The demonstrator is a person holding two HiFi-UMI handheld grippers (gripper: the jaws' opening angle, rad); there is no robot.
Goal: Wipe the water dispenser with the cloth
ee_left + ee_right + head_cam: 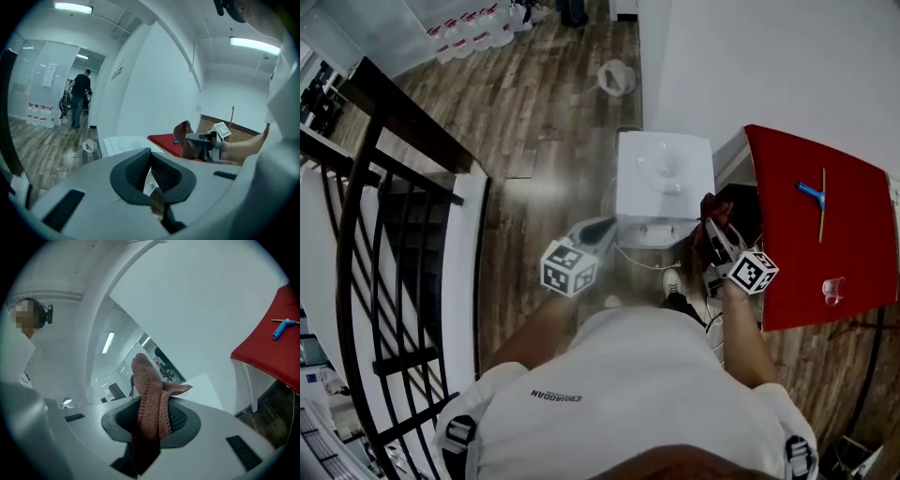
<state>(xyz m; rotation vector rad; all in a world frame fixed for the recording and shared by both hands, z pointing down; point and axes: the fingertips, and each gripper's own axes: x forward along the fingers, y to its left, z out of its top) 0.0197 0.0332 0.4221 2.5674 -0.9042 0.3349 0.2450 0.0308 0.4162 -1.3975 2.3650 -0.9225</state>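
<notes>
The white water dispenser (664,178) stands against the wall, straight ahead of me. My right gripper (711,225) is at its right front corner, shut on a brown knitted cloth (710,208). In the right gripper view the cloth (149,394) stands up out of the jaws and hangs down behind them. My left gripper (602,227) hovers at the dispenser's left front corner, shut and with nothing in it. The left gripper view has the dispenser's top (123,142) beyond the closed fingertips (149,153), and the cloth (184,138) to the right.
A red table (825,244) right of the dispenser carries a blue-handled tool (811,195). A black stair railing (384,234) runs along my left. A white bag (617,77) lies on the wood floor. A person (79,96) stands far off near several bottles (40,115).
</notes>
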